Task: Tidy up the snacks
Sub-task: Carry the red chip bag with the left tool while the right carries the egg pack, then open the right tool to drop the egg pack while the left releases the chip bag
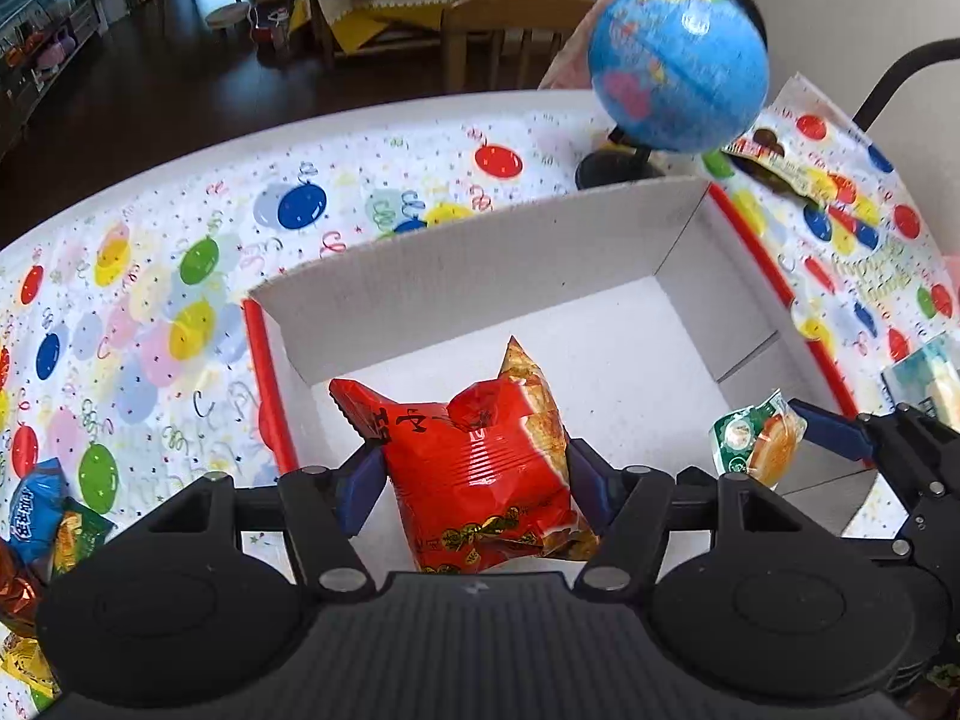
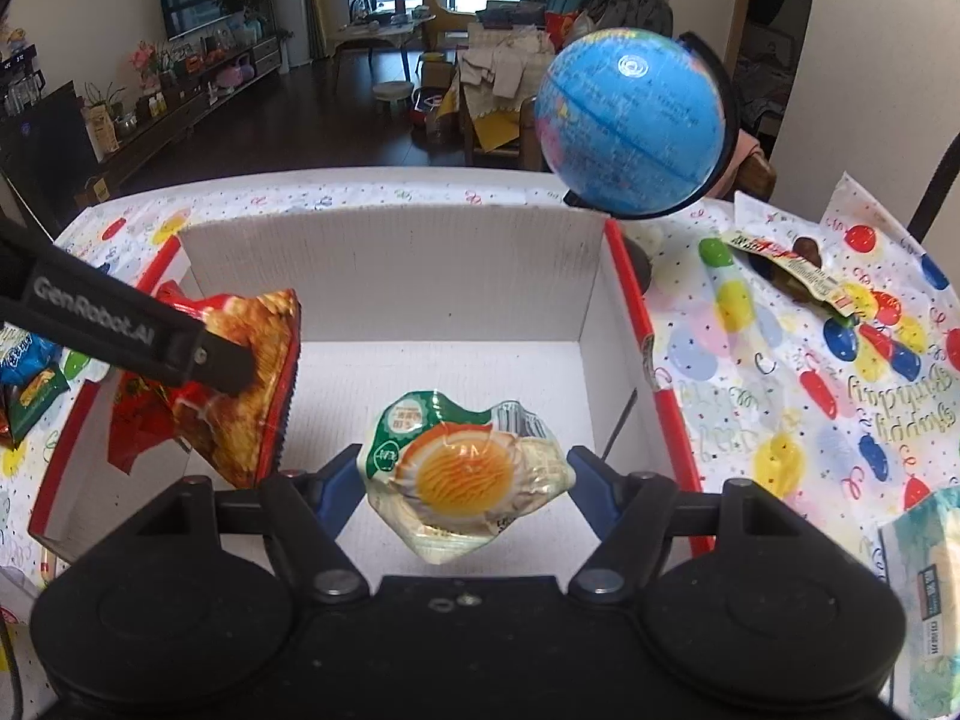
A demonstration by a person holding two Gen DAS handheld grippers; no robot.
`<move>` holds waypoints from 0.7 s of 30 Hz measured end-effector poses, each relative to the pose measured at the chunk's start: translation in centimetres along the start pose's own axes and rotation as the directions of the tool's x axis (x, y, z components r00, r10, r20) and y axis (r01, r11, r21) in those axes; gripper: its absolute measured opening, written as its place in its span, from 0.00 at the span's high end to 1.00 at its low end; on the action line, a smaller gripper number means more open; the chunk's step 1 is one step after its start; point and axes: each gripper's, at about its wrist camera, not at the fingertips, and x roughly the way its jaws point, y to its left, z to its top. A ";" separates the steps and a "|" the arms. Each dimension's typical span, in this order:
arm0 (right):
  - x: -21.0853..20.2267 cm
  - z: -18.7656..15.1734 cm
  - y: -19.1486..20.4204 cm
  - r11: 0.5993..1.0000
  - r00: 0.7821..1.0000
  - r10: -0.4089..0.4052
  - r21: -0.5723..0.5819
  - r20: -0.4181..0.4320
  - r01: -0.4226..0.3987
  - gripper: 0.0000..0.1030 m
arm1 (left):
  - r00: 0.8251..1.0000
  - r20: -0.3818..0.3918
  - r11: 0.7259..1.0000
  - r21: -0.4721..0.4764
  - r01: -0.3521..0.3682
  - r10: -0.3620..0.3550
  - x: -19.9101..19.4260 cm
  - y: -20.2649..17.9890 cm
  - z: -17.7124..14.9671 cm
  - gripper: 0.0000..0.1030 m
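My left gripper [image 1: 477, 471] is shut on a red snack bag [image 1: 480, 468] and holds it over the near left part of the open white cardboard box [image 1: 480, 276]. It also shows in the right wrist view [image 2: 240, 372]. My right gripper [image 2: 462, 477] is shut on a clear green-and-orange snack pack [image 2: 465, 474] above the box floor [image 2: 450, 372]; this pack also shows in the left wrist view [image 1: 759, 441].
A blue globe [image 2: 630, 120] stands behind the box's far right corner. A brown snack packet [image 2: 798, 273] lies on the balloon-print tablecloth [image 2: 810, 390] to the right. Several snack bags [image 1: 42, 516] lie left of the box. A teal pack [image 2: 924, 588] sits near right.
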 end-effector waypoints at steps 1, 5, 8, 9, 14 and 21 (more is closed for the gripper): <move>0.3 0.0 -0.2 1.000 1.000 0.002 0.002 -0.006 -0.002 0.31 | 1.000 -0.008 1.000 0.001 -0.002 0.002 0.4 0.0 -0.1 0.37; 0.7 -0.3 -0.1 1.000 1.000 0.012 0.000 -0.020 -0.012 0.31 | 1.000 -0.031 1.000 -0.005 -0.003 0.003 1.6 0.1 -0.5 0.37; 0.9 -0.5 -0.1 1.000 0.999 0.014 -0.004 -0.029 -0.014 0.31 | 0.999 -0.044 1.000 -0.009 -0.004 0.004 2.2 0.0 -0.6 0.36; 1.0 -0.6 -0.1 1.000 0.999 0.013 -0.003 -0.033 -0.013 0.31 | 0.999 -0.047 1.000 -0.009 -0.003 0.002 2.3 0.0 -0.6 0.36; 1.1 -0.7 -0.2 1.000 0.999 0.010 -0.003 -0.044 -0.010 0.30 | 0.998 -0.065 1.000 -0.014 0.002 -0.002 2.8 -0.1 -0.8 0.36; 0.8 -0.5 -0.5 1.000 1.000 0.018 0.002 -0.024 -0.018 0.21 | 0.998 -0.059 1.000 -0.025 0.008 -0.009 2.6 0.1 -1.1 0.34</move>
